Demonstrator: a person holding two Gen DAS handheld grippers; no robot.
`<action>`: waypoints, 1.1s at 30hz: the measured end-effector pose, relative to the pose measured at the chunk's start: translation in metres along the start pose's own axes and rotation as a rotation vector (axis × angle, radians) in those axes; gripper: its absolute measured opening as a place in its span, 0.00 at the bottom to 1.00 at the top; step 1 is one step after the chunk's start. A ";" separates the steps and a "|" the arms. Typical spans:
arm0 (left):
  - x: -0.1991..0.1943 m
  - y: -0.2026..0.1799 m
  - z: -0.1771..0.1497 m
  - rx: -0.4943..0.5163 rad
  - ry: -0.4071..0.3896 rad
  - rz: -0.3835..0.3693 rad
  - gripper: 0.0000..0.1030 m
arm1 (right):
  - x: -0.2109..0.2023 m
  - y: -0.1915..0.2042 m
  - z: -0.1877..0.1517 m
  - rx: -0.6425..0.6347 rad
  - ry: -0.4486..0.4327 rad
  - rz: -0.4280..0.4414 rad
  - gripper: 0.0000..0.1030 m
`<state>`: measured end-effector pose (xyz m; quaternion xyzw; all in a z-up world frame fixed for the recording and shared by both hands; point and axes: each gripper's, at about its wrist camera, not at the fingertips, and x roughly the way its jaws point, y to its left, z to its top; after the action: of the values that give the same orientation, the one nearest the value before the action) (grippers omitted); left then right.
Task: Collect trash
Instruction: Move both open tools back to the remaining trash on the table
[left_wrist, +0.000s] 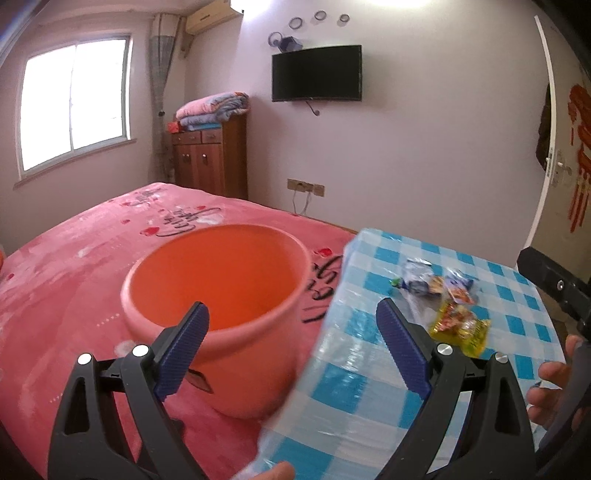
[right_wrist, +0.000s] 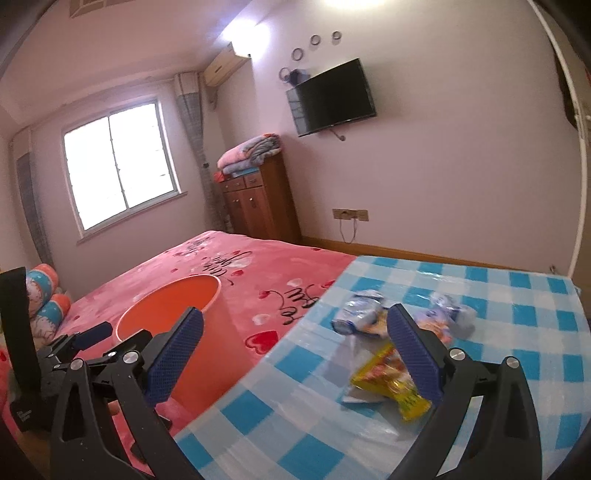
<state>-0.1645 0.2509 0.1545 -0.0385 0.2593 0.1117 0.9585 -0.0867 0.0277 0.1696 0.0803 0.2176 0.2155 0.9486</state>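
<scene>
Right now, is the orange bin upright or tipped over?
Upright. The orange bin stands on its base beside the checkered table, its round mouth facing up; the inside that shows looks empty, though the bottom is partly hidden.

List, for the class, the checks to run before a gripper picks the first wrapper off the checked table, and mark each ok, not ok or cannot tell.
1. Right gripper open, nothing held: ok.
2. Left gripper open, nothing held: ok.
3. Yellow wrapper lying free on the checked table: ok.
4. Orange bin mouth unobstructed: ok.
5. Bin already holds trash: cannot tell.
</scene>
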 end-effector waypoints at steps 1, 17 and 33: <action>0.000 -0.005 -0.002 0.006 0.006 0.001 0.90 | -0.003 -0.004 -0.002 0.007 -0.002 -0.007 0.95; -0.016 -0.056 -0.013 0.111 -0.003 0.054 0.90 | -0.044 -0.039 -0.029 0.030 -0.033 -0.059 0.95; -0.007 -0.105 -0.019 0.220 0.023 0.028 0.90 | -0.052 -0.093 -0.049 0.110 -0.007 -0.114 0.95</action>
<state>-0.1550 0.1447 0.1432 0.0694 0.2816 0.0952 0.9523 -0.1163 -0.0755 0.1230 0.1203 0.2301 0.1484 0.9542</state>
